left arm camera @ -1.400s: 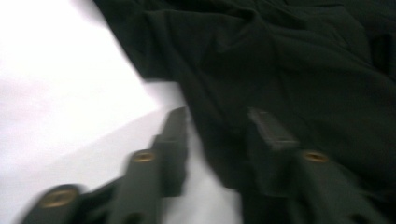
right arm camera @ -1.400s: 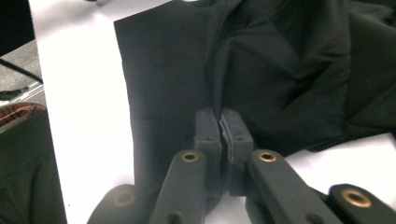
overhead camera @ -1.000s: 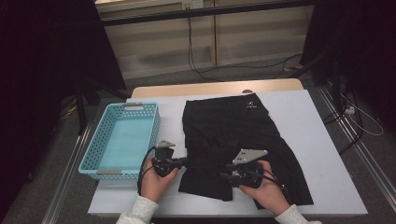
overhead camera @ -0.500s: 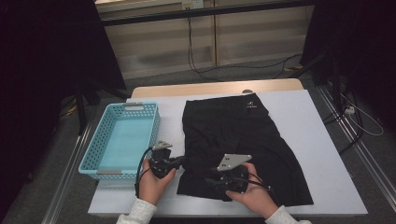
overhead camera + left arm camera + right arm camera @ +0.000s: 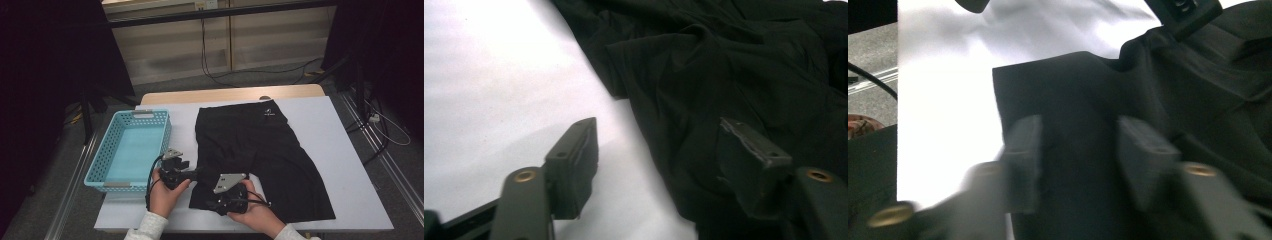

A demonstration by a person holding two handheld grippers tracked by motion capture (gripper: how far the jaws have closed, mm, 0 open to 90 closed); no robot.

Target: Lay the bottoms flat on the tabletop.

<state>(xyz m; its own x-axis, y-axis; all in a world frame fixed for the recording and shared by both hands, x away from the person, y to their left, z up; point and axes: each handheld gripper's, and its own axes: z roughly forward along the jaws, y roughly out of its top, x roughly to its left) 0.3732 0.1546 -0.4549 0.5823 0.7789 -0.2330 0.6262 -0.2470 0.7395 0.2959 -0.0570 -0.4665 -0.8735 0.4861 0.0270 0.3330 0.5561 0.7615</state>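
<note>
On the white table (image 5: 345, 165) I count one black garment (image 5: 260, 155), spread flat at centre, one empty blue basket (image 5: 131, 150) to its left, and my two grippers at its near edge. Left gripper (image 5: 656, 150): fingers released, straddling the hem. Right gripper (image 5: 1075, 150): fingers apart over the corner, blurred; contact unclear.
</note>
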